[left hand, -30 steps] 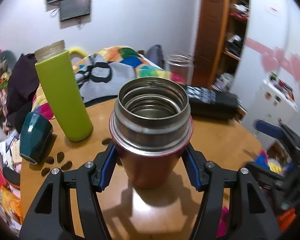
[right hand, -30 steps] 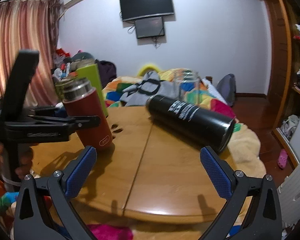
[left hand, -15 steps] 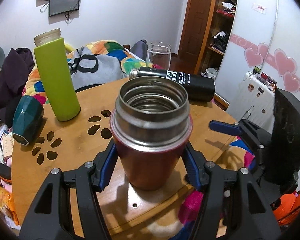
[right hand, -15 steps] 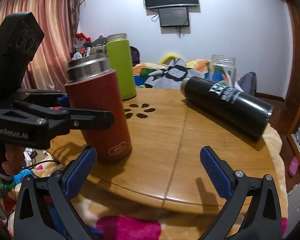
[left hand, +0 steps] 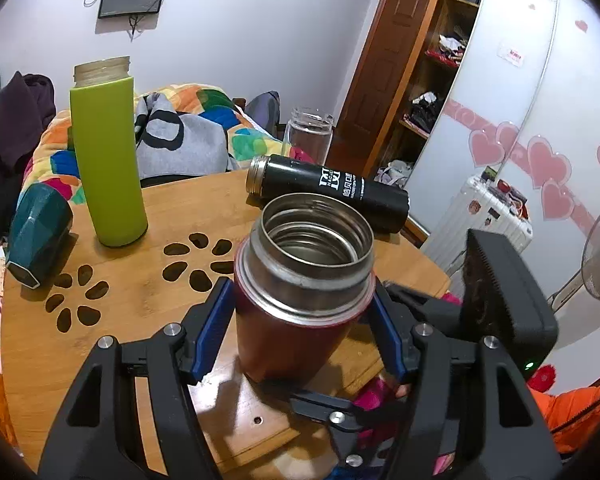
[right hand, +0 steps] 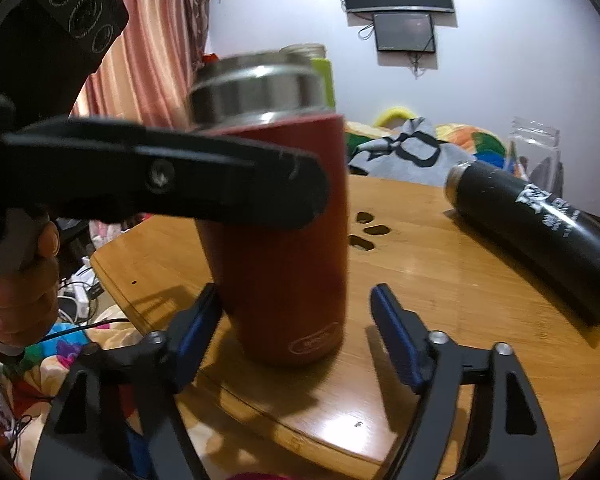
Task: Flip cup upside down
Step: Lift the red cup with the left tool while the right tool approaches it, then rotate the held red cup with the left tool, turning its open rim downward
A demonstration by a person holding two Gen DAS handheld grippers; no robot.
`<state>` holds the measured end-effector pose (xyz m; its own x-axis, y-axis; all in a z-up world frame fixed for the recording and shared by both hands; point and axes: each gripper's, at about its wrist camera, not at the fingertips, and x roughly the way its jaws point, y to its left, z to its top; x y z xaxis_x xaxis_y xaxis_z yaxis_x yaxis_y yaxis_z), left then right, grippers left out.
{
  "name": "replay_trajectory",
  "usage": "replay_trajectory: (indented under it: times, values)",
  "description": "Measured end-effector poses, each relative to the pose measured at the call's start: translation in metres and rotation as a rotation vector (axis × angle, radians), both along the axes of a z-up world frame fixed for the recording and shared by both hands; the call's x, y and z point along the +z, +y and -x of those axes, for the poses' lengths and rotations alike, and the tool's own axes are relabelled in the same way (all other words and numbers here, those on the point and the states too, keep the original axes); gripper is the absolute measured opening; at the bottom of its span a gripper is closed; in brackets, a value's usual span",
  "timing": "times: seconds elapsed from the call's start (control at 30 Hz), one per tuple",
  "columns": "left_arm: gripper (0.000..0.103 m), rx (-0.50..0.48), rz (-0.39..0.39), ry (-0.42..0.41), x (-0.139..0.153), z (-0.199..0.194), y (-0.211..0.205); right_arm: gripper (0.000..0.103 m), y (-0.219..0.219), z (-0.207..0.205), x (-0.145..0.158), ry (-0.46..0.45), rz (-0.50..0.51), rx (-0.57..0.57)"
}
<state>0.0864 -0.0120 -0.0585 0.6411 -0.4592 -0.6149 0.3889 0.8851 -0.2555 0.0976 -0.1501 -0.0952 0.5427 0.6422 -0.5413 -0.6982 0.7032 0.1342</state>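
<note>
The red cup (left hand: 296, 320) with a steel rim stands upright, mouth up, near the front edge of the round wooden table (left hand: 148, 280). My left gripper (left hand: 300, 332) is shut on its body. In the right wrist view the red cup (right hand: 284, 248) fills the middle, with the left gripper's finger across its upper part. My right gripper (right hand: 296, 336) is open around the cup's lower part, its blue pads (right hand: 396, 340) a little apart from the wall.
A tall green bottle (left hand: 106, 152) stands at the back left. A teal cup (left hand: 38, 232) lies on its side at the left edge. A black flask (left hand: 332, 196) lies at the back right, with a glass jar (left hand: 308, 136) behind it.
The left gripper has carried the red cup toward the table's front edge. The right gripper has moved in and narrowed around the cup's lower part.
</note>
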Motion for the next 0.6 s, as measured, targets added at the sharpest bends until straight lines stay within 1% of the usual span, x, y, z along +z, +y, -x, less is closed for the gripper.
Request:
replay_trajectory:
  times: [0.03,0.17,0.43,0.5,0.6]
  values:
    - [0.064,0.003,0.005,-0.002,0.000,0.000,0.001,0.061,0.002,-0.002,-0.002,0.004,-0.004,0.009]
    - [0.064,0.012,0.058,0.014,-0.002,-0.003,0.010,0.060,0.006,0.003,-0.002,-0.008,-0.003,0.011]
    - [0.063,0.018,0.291,0.137,-0.012,-0.021,0.042,0.060,0.002,0.015,0.003,-0.050,0.024,-0.012]
    - [0.062,0.025,0.333,0.167,-0.017,-0.025,0.049,0.060,0.000,0.017,0.005,-0.050,0.021,-0.012]
    - [0.062,0.040,0.364,0.204,-0.023,-0.030,0.055,0.060,-0.003,0.017,0.007,-0.048,0.015,-0.015]
